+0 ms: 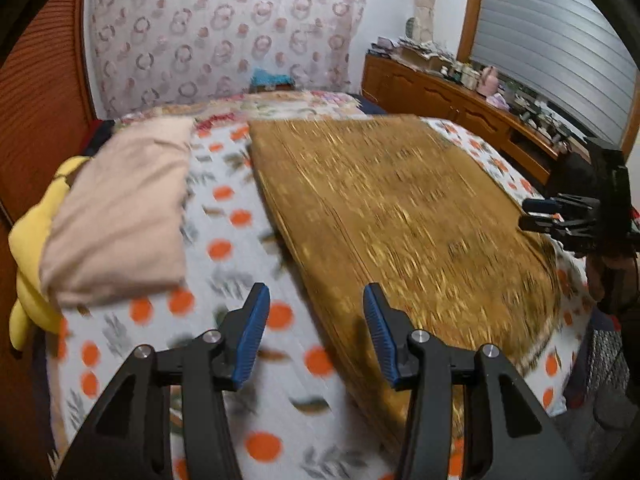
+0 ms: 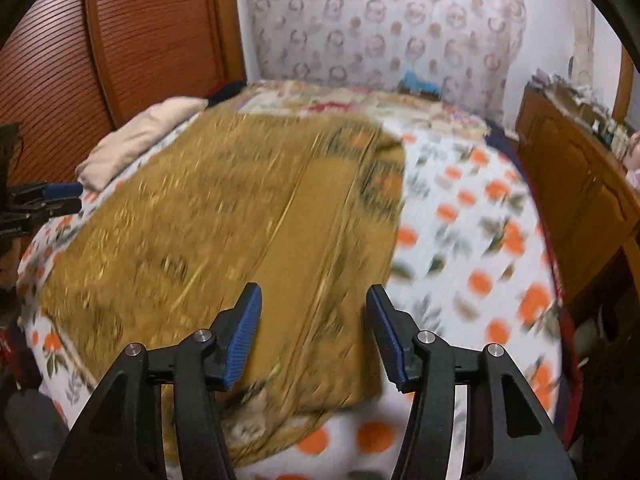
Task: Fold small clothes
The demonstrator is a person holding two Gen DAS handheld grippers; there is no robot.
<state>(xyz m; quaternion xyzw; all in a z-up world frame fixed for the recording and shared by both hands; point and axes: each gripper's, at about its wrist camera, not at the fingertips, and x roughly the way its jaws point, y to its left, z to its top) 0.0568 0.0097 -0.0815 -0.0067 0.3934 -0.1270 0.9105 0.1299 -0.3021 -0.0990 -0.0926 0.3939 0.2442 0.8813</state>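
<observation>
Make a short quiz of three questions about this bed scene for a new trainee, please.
1. True or false: the left tool is shut on the mustard cloth.
2. What lies left of the mustard cloth, in the left wrist view? A) folded beige cloth B) a book C) a shoe
3. Fill in: the bedsheet is white with ___ dots.

Key: 1 false, both the left tool and the right tool are open and empty; 2 A; 3 orange.
</observation>
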